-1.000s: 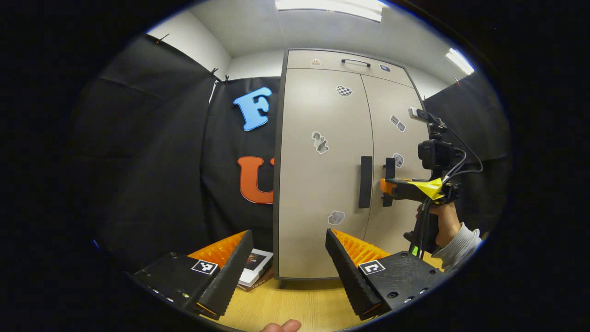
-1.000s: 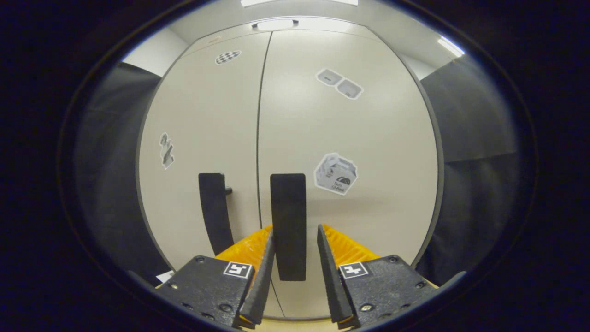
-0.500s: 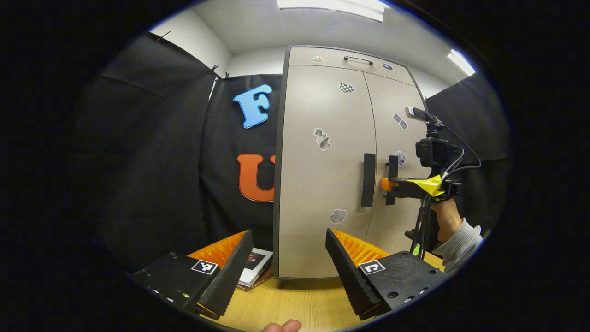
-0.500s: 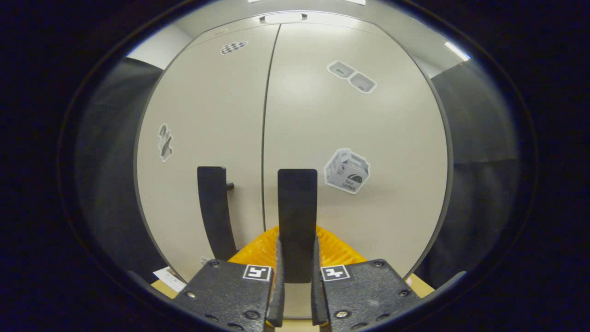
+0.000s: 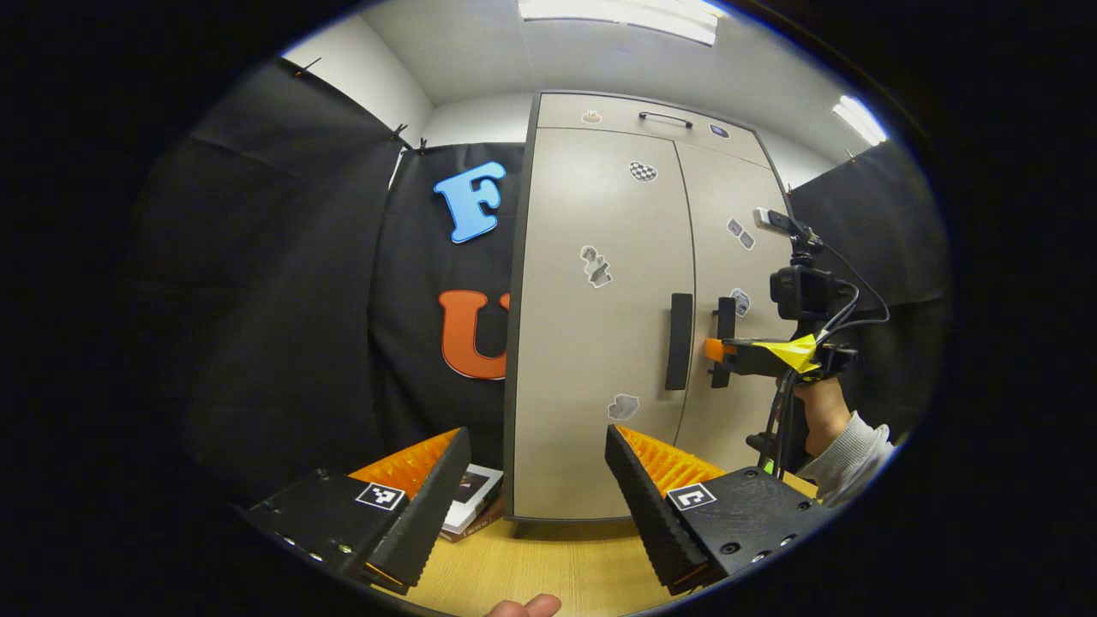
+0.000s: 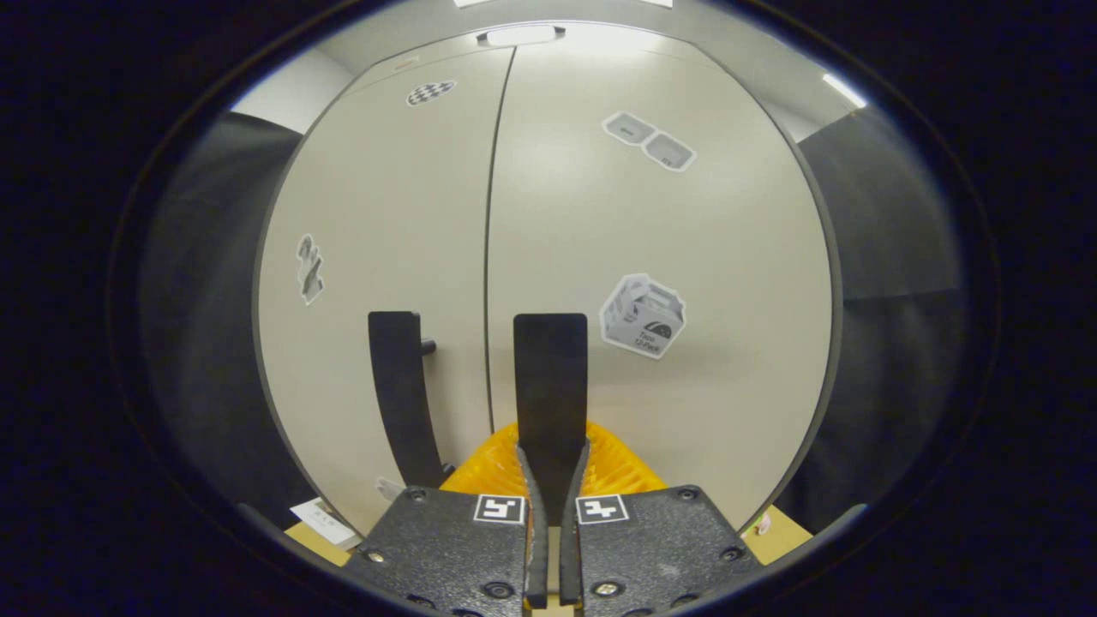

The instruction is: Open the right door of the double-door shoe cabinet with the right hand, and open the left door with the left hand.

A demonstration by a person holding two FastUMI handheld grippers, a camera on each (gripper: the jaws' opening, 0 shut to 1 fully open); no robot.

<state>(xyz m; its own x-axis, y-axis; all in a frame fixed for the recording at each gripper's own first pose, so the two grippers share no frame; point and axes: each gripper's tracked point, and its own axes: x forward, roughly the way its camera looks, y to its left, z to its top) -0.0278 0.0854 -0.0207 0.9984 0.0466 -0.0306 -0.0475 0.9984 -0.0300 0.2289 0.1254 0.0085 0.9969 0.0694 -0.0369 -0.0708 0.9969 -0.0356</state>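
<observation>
Ribbed right tongs (image 6: 549,480) around flat black right-door handle (image 6: 550,377).

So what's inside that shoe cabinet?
That cannot be seen: both doors of the shoe cabinet are closed, covering the inside. The right gripper is clamped on the right door handle; the left gripper is open, short of the left door handle.

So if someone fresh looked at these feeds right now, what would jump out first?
The tall beige shoe cabinet, both doors shut and dotted with stickers. At its centre, the right gripper is clamped on the right door handle, with the left door handle free beside it. The left gripper hangs open, well short of the cabinet.
</observation>
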